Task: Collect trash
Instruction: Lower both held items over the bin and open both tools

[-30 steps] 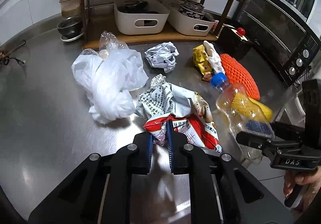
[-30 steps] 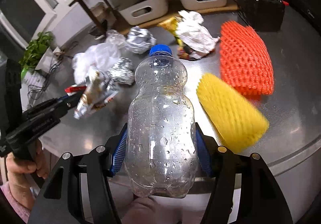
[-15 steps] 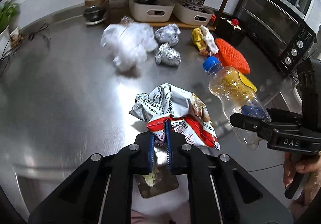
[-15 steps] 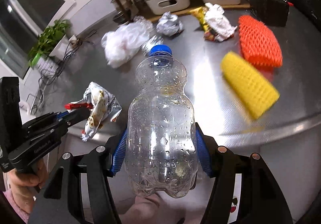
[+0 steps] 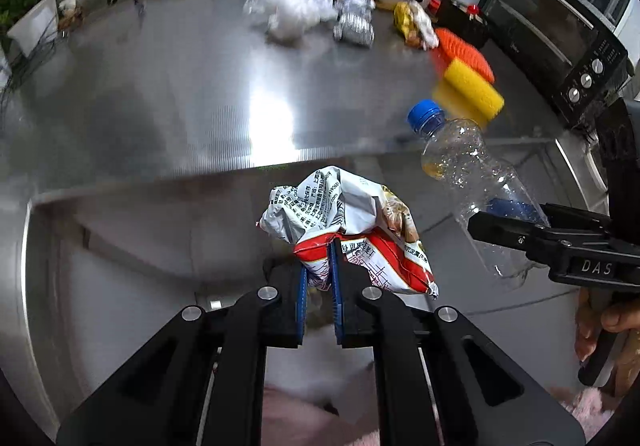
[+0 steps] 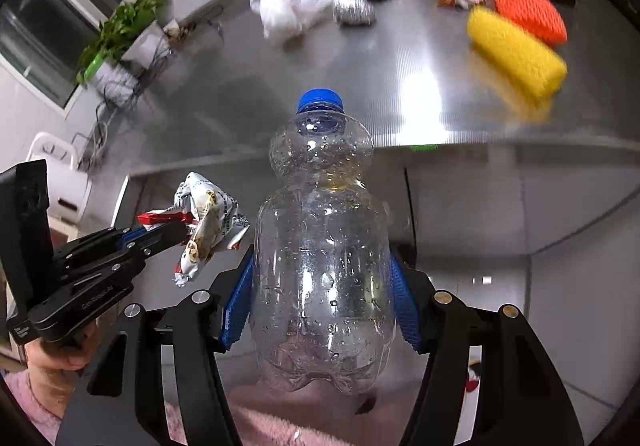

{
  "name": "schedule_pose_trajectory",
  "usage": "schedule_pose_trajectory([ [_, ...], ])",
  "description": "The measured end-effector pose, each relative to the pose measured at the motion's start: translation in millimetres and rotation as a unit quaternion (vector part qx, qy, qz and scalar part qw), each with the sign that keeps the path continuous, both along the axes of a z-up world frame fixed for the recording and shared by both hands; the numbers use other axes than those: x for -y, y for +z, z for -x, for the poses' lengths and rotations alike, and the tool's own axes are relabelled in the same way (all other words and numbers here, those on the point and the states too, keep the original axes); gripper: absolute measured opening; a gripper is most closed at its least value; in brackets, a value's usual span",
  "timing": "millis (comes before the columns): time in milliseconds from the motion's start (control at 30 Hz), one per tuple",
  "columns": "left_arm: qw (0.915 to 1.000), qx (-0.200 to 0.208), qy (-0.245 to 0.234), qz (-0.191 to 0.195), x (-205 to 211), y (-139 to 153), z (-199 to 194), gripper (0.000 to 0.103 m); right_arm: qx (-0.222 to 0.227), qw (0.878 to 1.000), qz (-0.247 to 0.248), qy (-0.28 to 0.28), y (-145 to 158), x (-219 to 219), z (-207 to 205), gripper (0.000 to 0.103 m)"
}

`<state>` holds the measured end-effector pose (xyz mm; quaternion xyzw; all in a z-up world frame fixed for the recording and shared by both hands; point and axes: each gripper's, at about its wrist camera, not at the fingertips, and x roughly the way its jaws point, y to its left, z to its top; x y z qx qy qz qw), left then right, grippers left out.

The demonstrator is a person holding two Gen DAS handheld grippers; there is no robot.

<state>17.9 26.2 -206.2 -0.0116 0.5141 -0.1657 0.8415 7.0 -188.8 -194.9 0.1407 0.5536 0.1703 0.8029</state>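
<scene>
- L claw (image 5: 319,270): pads pinched tight on crumpled red-and-white printed snack wrapper (image 5: 352,222), held in air off the near edge of the steel tabletop (image 5: 160,94).
- R claw (image 6: 322,298): jaws about half open, clamped on both sides of clear plastic bottle w/ blue cap (image 6: 322,230), cap toward 12 o'clock.
- Left on tabletop: white plastic bag (image 5: 294,4) at 12, foil balls (image 5: 354,26) beside it, yellow foam net sleeve (image 5: 474,88) and orange foam net sleeve (image 5: 466,52) at 1–2 o'clock.

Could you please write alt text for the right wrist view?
The right gripper clamps a clear plastic bottle with a blue cap, off the steel counter. At left, the left gripper pinches a crumpled snack wrapper.
</scene>
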Motion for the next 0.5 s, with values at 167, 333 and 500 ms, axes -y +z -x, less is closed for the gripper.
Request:
schedule_pose_trajectory([
  [167, 0.9991, -0.043, -0.004, -0.006, -1, -32, 12, 0.009, -0.045, 0.999, 0.007, 0.002, -31, -7, 17, 0.062],
  [333, 0.9966, -0.08, -0.005, -0.019, 1, -73, 8, 0.009, -0.085, 0.996, 0.029, -0.003, -74, -12, 16, 0.062],
  [500, 0.9918, -0.126, 0.001, -0.025, 5, -126, -1, 0.009, -0.118, 0.992, 0.03, -0.023, -120, -12, 6, 0.062],
])
